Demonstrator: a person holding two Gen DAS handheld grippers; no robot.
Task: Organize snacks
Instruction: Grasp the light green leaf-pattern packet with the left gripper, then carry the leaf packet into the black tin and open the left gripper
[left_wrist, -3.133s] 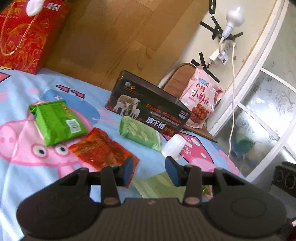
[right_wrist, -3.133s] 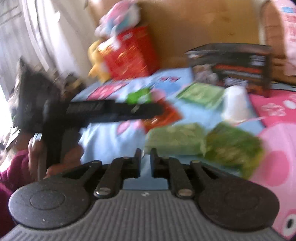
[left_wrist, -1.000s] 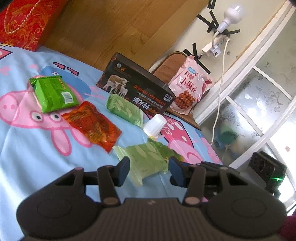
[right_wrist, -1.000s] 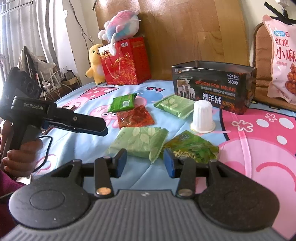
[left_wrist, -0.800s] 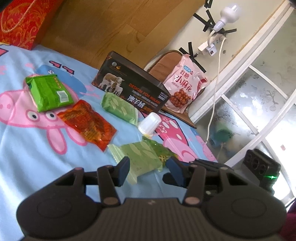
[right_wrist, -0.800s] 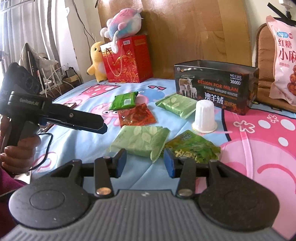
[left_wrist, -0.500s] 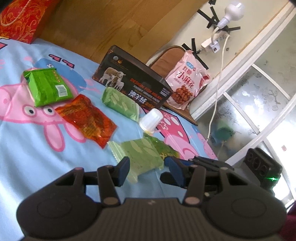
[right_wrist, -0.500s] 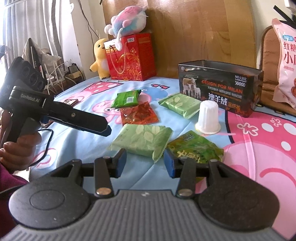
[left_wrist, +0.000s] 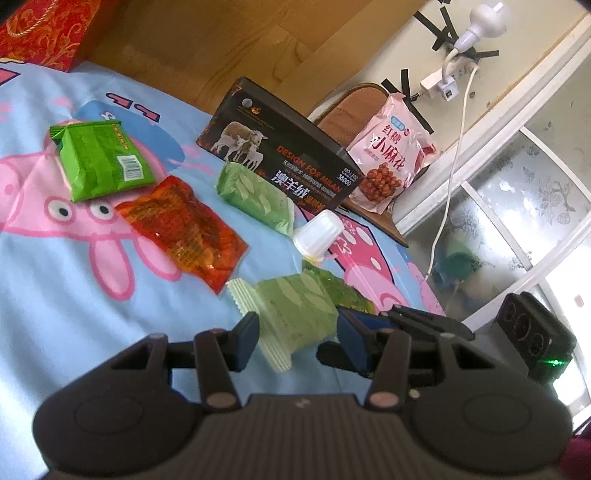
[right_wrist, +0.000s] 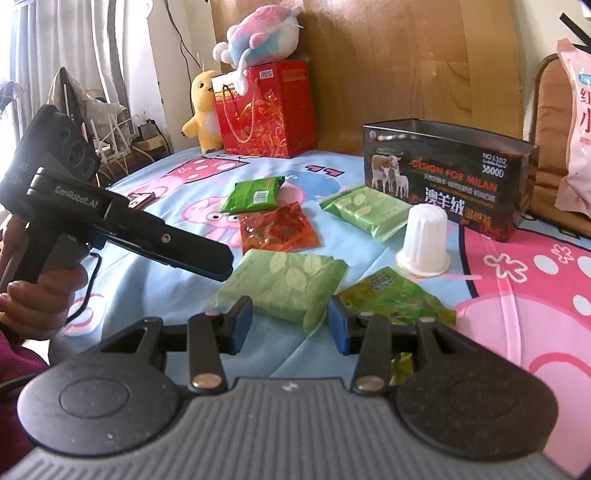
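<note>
Several snack packs lie on the pig-print sheet (left_wrist: 55, 295) in front of an open black box (left_wrist: 280, 170) (right_wrist: 450, 173). A pale green leaf-print pack (left_wrist: 295, 314) (right_wrist: 284, 284) lies just ahead of both grippers. Beside it is a dark green pack (right_wrist: 395, 299), a white jelly cup (left_wrist: 317, 234) (right_wrist: 424, 240), a second leaf-print pack (left_wrist: 255, 199) (right_wrist: 365, 210), a red pack (left_wrist: 184, 229) (right_wrist: 277, 227) and a bright green pack (left_wrist: 99, 162) (right_wrist: 255, 194). My left gripper (left_wrist: 297, 341) is open, its jaws on either side of the near pack. My right gripper (right_wrist: 290, 321) is open just short of the same pack.
A red gift bag (right_wrist: 266, 110) with plush toys (right_wrist: 255, 33) stands at the headboard. A pink snack bag (left_wrist: 391, 147) leans on a chair right of the box. The right gripper's body (left_wrist: 424, 325) shows in the left view, the left gripper's body (right_wrist: 122, 225) in the right view.
Both grippers have moved closer to the near leaf-print pack. The right gripper went from shut to open earlier on. The snacks have not moved.
</note>
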